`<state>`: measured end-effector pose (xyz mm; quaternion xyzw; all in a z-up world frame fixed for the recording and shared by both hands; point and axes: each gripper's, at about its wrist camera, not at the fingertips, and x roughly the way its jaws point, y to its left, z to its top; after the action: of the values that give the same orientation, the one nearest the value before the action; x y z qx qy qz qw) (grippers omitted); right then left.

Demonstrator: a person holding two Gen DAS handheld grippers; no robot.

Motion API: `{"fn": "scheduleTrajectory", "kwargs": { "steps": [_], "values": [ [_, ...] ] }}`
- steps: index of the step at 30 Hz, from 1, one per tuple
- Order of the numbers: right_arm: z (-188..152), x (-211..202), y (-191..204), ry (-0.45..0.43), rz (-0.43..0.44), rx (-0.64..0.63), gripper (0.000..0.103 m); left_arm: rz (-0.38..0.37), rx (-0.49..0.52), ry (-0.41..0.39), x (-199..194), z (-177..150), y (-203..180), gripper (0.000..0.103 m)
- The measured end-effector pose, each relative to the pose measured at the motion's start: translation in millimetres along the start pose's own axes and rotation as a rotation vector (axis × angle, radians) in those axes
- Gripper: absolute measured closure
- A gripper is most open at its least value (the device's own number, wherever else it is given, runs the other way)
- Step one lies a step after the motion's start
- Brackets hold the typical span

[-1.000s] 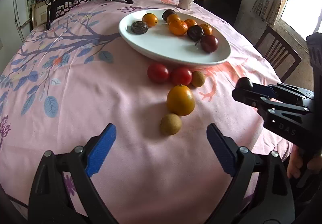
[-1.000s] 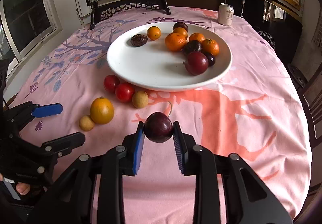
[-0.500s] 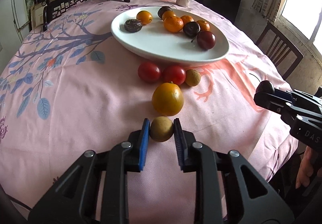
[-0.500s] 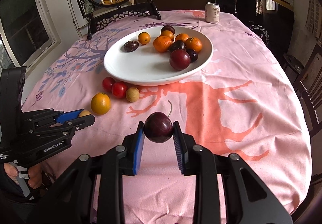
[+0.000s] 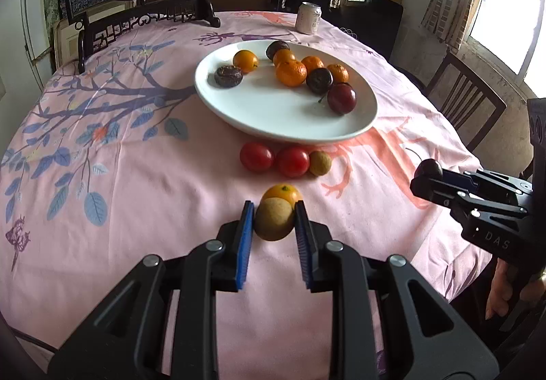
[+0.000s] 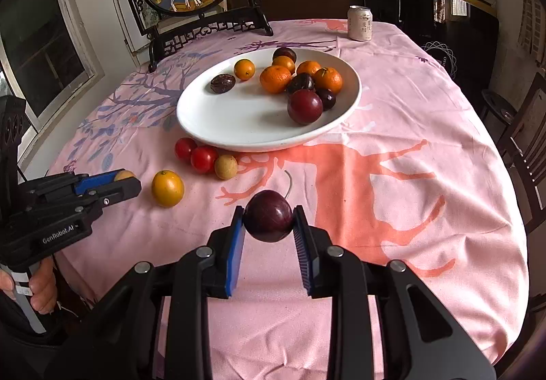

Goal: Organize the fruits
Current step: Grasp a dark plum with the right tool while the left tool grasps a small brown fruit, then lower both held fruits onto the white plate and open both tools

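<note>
**Between the blue pads: two round fruits held, and plenty of room to lose them**

Nearest the lens, the left tool point(image 5: 274, 219) is clamped on a small tan fruit point(image 5: 274, 222), which sits right at the tips of the pads. The right tool point(image 6: 268, 221) is likewise closed on a dark purple plum point(image 6: 268, 220), its thin stem poking up behind. Both fruits are round and smooth, pinched across the middle only — a tilt of the wrist or a jolt could squeeze either one forward and out, and it would likely roll across the pink cloth of the tabletop point(image 6: 392, 175) toward the edge.

Just beyond the left tool lies a loose orange point(image 6: 167, 188); in the left wrist view it sits directly behind the tan fruit. A low carry toward the plate could knock it and set it rolling. Further on, two red tomatoes point(image 5: 256, 157) point(image 5: 292, 161) and another tan fruit point(image 5: 320, 163) sit in a row just beside the near rim of the white plate point(image 5: 273, 120), so a low approach over that rim risks scattering them.

On the plate, oranges, dark plums and a wrinkled dark fruit point(image 6: 222, 83) crowd the far and right side, while the near left is bare. A release from too high over the crowd could bounce the fruit off its neighbours — or over the shallow rim. Both tools heading for the plate together might also bump each other.
</note>
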<state>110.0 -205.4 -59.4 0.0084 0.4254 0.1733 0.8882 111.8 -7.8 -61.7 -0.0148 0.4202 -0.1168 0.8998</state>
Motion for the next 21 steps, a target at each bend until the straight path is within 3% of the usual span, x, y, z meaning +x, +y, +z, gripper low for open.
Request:
{"fn": "scheduleTrajectory", "kwargs": {
  "steps": [3,8,13,16,21],
  "values": [
    [12,1,1,-0.01,-0.002,-0.013,0.074,-0.005,0.003,-0.007,3,25,8,0.079],
    [55,7,-6,-0.056,-0.004,-0.024,0.074,0.052,-0.014,0.003,29,88,20,0.079],
    [106,45,-19,-0.045,-0.082,-0.036,0.074,0.072,-0.041,0.06,76,145,23,0.079],
    [123,79,-30,-0.001,-0.118,-0.023,0.074,0.11,-0.031,0.087,106,164,18,0.079],
    [130,105,-43,0.02,-0.129,-0.008,0.074,0.102,-0.06,0.132,137,173,18,0.079]
  ]
}}
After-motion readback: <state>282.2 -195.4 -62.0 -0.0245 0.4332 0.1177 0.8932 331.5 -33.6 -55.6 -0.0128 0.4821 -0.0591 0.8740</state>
